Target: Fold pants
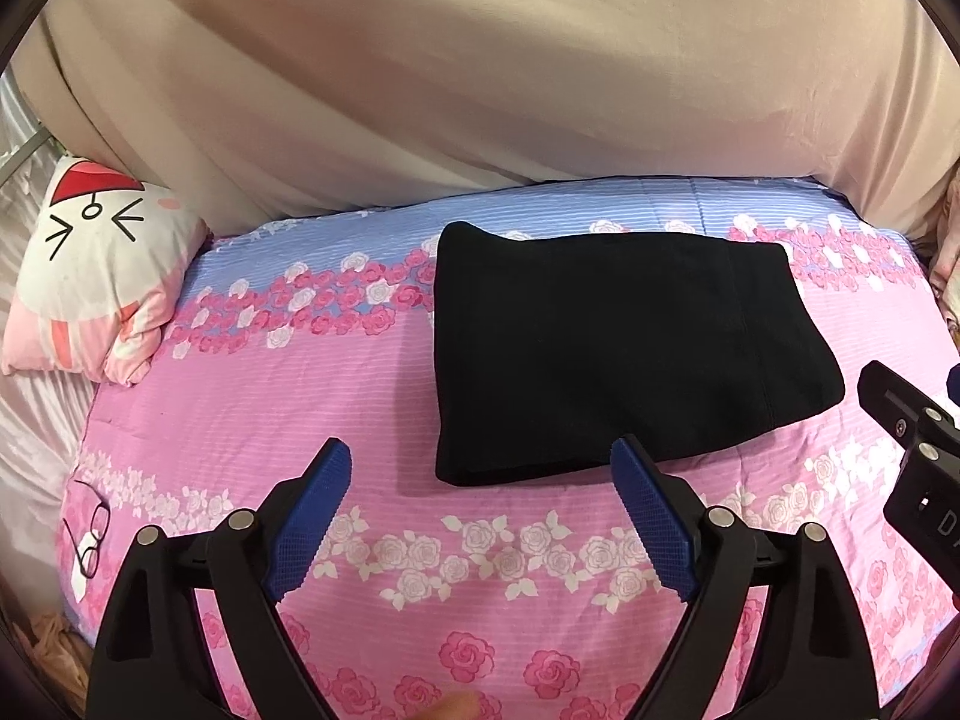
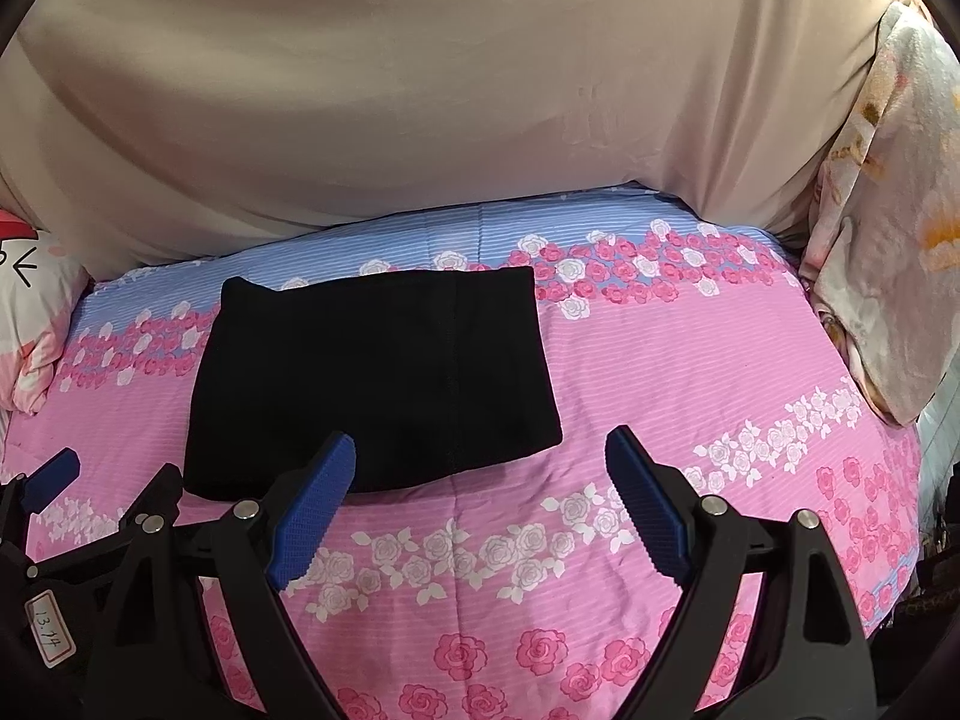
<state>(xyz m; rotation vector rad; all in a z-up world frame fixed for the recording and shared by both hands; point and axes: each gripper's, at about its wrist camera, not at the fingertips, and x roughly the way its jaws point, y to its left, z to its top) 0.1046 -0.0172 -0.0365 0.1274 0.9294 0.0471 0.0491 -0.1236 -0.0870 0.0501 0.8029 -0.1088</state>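
Observation:
The black pants [image 1: 612, 348] lie folded into a compact rectangle on the pink and blue flowered bedspread [image 1: 300, 408]; they also show in the right wrist view [image 2: 378, 378]. My left gripper [image 1: 480, 462] is open and empty, held just in front of the pants' near edge. My right gripper [image 2: 480, 450] is open and empty, in front of the pants' near right corner. The right gripper's body [image 1: 912, 450] shows at the right edge of the left wrist view, and the left gripper's blue fingertip [image 2: 54, 474] at the left edge of the right wrist view.
A beige curtain [image 1: 480, 72] hangs behind the bed. A cartoon cat pillow [image 1: 96, 264] lies at the left. A pair of glasses [image 1: 90, 534] lies near the left front edge. A flowered quilt [image 2: 888, 228] is heaped at the right.

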